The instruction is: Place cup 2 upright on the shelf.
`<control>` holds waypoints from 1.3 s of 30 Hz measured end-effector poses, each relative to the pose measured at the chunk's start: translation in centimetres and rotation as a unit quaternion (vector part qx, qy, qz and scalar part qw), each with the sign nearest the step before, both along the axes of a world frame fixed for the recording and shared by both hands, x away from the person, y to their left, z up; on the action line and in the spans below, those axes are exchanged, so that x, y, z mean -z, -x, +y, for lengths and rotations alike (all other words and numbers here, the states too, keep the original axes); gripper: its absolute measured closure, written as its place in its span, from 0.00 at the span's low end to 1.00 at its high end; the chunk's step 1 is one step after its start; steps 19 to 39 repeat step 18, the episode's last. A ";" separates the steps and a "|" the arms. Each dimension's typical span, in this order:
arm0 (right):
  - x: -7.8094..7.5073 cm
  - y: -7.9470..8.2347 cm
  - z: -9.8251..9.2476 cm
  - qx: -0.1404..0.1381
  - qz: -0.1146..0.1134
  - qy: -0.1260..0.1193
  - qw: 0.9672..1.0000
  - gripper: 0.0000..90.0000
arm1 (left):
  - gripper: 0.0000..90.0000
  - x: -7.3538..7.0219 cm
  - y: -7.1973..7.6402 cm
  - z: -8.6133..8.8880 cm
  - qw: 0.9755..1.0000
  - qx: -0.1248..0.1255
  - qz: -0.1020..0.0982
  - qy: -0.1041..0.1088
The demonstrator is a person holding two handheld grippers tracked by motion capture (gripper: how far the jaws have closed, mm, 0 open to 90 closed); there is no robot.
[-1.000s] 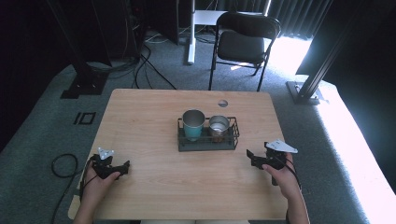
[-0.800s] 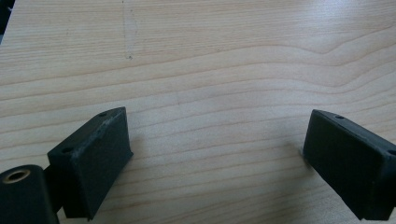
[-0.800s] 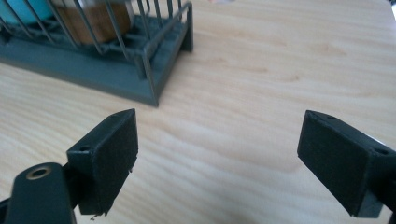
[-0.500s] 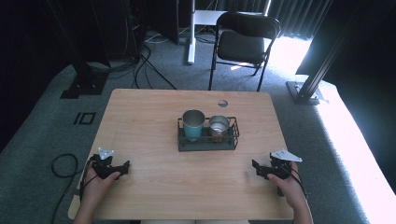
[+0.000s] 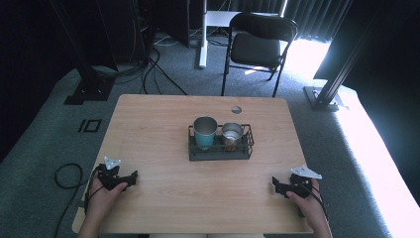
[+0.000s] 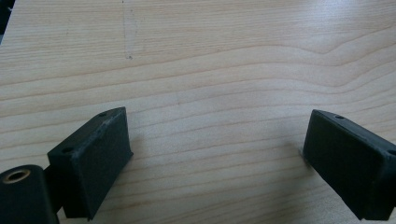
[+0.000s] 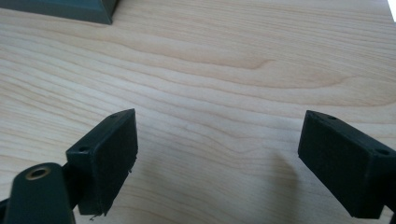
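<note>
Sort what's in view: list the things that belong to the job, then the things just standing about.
Job:
teal cup in the rack
steel cup beside it
wire rack holding both
left gripper, jaws open
right gripper, jaws open

Standing about:
folding chair beyond the table
floor cables

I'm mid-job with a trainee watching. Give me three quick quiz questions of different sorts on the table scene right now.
1. True or false: the teal cup stands inside the wire rack.
2. Which cup is nearer the right tongs: A) the teal cup, B) the metal cup?
3. Fill in: the left tongs are ____ and grip nothing.

Key: 1 true. 2 B. 3 open.
</note>
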State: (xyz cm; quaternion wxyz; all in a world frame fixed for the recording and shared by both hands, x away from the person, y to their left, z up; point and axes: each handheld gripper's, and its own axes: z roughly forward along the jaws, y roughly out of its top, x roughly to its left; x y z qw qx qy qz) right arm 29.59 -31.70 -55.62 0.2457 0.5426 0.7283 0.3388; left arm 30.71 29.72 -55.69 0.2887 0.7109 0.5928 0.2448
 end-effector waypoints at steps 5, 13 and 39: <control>0.1 -0.1 0.1 0.004 0.006 0.004 1.000 0.13 | 0.09 0.0 0.0 0.0 1.000 0.000 0.000 0.000; 0.3 -0.2 0.2 0.005 0.026 0.009 1.000 0.13 | 0.09 0.0 0.0 0.0 1.000 0.000 0.000 0.000; 0.3 -0.2 0.2 0.005 0.026 0.008 1.000 0.13 | 0.09 0.0 0.0 0.0 1.000 0.000 0.000 0.000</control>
